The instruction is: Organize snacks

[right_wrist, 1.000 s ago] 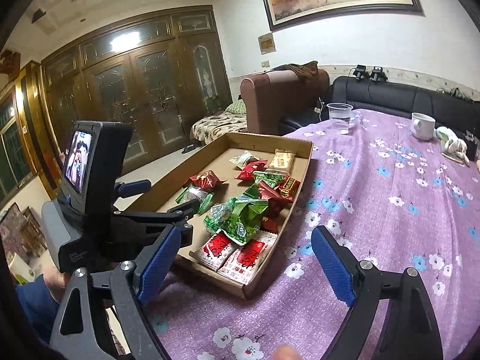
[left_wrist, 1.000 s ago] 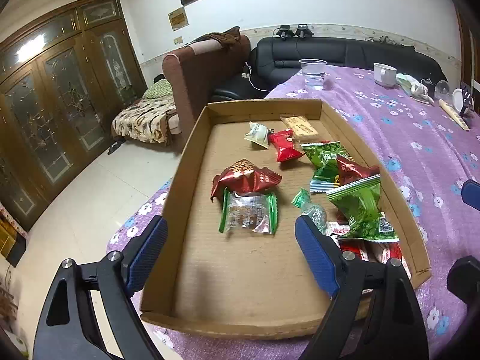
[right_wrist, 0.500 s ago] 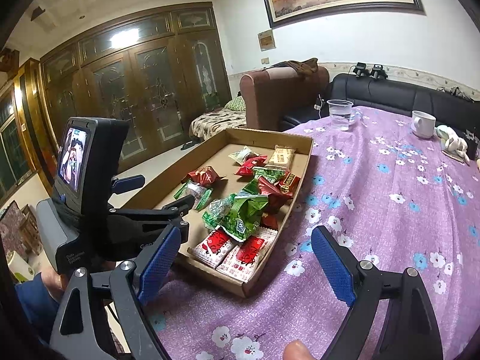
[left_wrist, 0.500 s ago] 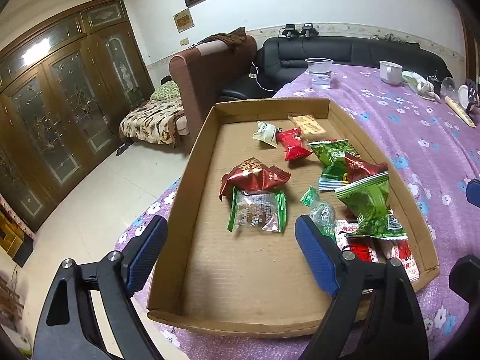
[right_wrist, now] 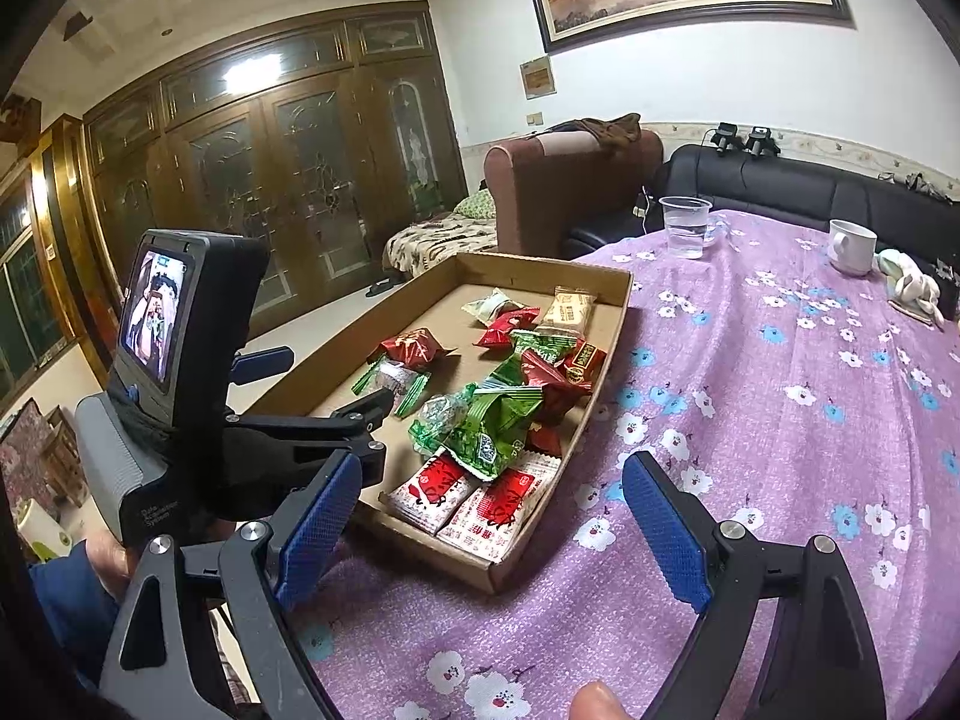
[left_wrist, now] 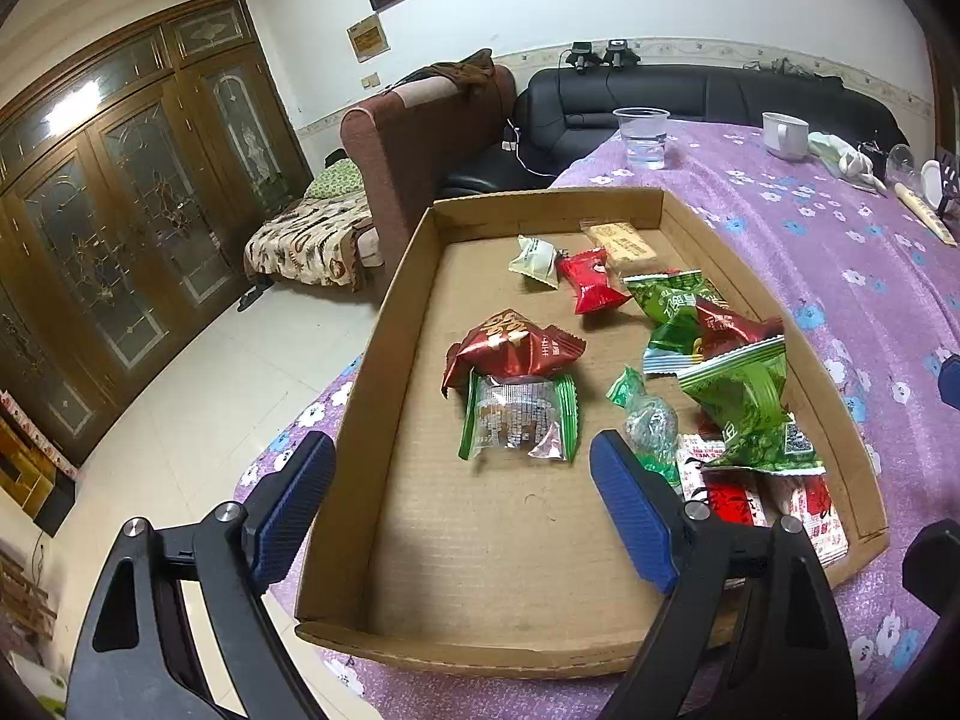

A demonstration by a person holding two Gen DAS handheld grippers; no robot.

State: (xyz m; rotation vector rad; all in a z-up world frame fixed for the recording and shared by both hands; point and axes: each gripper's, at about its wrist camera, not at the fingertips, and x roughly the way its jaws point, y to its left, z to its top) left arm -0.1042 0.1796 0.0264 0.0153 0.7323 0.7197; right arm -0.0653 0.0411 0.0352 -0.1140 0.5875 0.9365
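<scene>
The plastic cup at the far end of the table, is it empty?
Not empty. The clear plastic cup stands upright on the purple tablecloth, partly filled with clear liquid.

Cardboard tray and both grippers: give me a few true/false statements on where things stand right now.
1. The left gripper is open and holds nothing. True.
2. The right gripper is shut on a snack. False: it is open and holds nothing, at the tray's near corner.
3. All the snacks lie inside the cardboard tray. True.
4. The clear plastic cup stands in the tray. False: it stands on the purple tablecloth beyond the tray.
</scene>
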